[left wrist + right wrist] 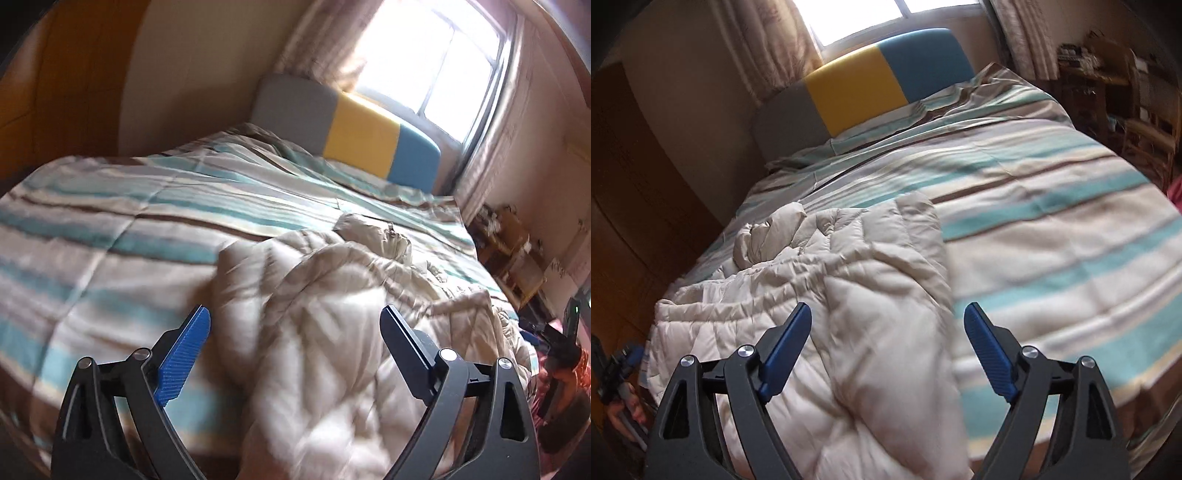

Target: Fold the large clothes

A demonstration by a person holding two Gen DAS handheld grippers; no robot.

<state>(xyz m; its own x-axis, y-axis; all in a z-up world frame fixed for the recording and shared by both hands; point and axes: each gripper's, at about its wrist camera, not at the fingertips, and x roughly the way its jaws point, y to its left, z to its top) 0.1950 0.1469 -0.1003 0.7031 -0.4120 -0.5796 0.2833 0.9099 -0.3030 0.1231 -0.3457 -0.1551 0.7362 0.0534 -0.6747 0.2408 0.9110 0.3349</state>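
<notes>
Fingers of the left gripper (295,325) stand spread wide, with nothing pinched between them; the ribbed blue pad (183,360) on one side and the dark finger on the other hang clear above the coat (332,314). Fingers of the right gripper (888,321) are likewise spread apart and empty, both blue pads facing inward over the same garment.

Below both grippers lies the coat, a cream quilted puffer, bunched and creased rather than flat. It rests on the near edge of the bed (1052,229), partly hanging over that edge. Its collar or hood end (768,229) is crumpled toward the headboard side, and in the left view a small zip pull shows near that crumpled end. In the right view one long panel of the coat runs straight out from between the fingers toward the headboard.

Under the coat spreads a duvet striped in teal, cream and brown, covering the whole bed. At its far end stands a headboard (362,136) in grey, yellow and blue panels, with a bright window (436,59) and curtains behind it. Wooden shelves (1115,92) stand beside the bed. At the lower left of the right view a hand (626,413) holds the other gripper's handle.
</notes>
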